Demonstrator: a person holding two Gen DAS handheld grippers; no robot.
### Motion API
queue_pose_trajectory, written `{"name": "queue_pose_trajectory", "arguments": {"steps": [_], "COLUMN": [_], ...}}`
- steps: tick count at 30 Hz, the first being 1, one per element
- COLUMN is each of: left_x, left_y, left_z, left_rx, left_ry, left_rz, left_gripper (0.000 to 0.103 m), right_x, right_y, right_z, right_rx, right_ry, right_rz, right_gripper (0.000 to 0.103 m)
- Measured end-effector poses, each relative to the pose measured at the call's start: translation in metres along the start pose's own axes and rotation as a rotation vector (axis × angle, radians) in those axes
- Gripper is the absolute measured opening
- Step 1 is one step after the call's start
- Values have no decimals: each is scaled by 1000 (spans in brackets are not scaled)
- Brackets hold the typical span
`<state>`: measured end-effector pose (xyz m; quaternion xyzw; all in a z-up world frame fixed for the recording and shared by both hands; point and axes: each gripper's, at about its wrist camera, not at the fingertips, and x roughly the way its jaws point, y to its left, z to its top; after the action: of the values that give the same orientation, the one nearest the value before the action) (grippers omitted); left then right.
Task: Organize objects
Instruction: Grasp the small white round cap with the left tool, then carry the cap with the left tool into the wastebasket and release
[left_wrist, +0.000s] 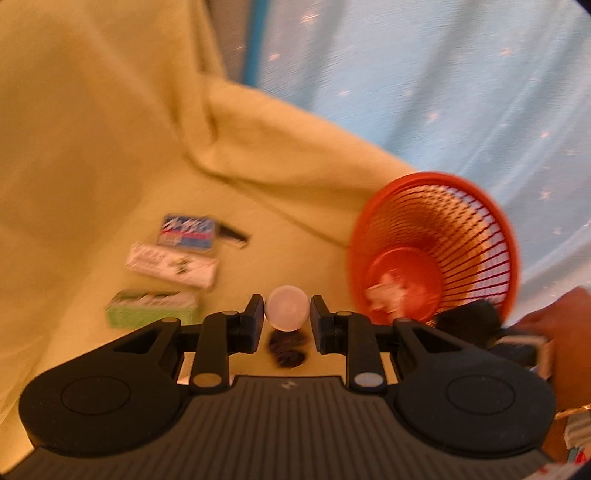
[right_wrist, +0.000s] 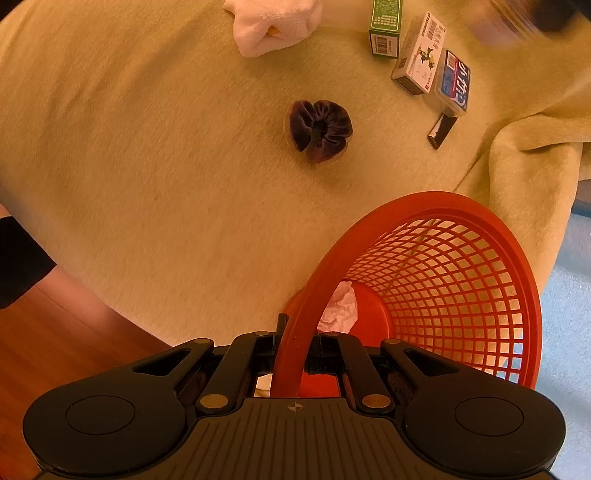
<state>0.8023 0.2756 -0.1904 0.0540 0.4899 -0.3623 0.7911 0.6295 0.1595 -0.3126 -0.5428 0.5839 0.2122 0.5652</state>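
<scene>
The left hand-held gripper (left_wrist: 287, 314) has a small white ball (left_wrist: 287, 307) between its fingers, which sit against either side of it; the blur stops me telling how firmly it is pinched. Directly beneath the ball, on the yellow blanket (left_wrist: 92, 147) over the tabletop, lies the dark purple scrunchie (right_wrist: 320, 130).

The right hand-held gripper (right_wrist: 295, 354) is nearly closed on the near rim of the red mesh basket (right_wrist: 443, 280), one finger outside the rim and one inside. That grip tilts the basket's mouth toward the loose items, probably so the ball can be dropped in without a long reach. A crumpled white paper (right_wrist: 340, 306) already lies on the basket floor.

In the left wrist view the basket is at about three o'clock from the ball. At ten o'clock sit the blue packet (left_wrist: 186, 230), the white box (left_wrist: 171, 265) and the green box (left_wrist: 152, 308), close together in a row, apparently unsorted. A pale pink cloth (right_wrist: 273, 26) rests at twelve o'clock in the right wrist view.
</scene>
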Motion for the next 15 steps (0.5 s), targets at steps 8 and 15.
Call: {"name": "queue_pose_trajectory", "arguments": {"steps": [8, 15], "left_x": [5, 10], "left_y": [-43, -63], "left_z": [25, 42], "left_rx": [52, 71], "left_ry": [-8, -5], "left_rz": [-86, -126], "left_gripper": [22, 22], "right_x": [-1, -3], "right_y": [-1, -2], "right_z": [1, 1], "right_rx": [8, 9], "right_ry": [-1, -1], "right_rz": [2, 3], "right_gripper": [2, 2]}}
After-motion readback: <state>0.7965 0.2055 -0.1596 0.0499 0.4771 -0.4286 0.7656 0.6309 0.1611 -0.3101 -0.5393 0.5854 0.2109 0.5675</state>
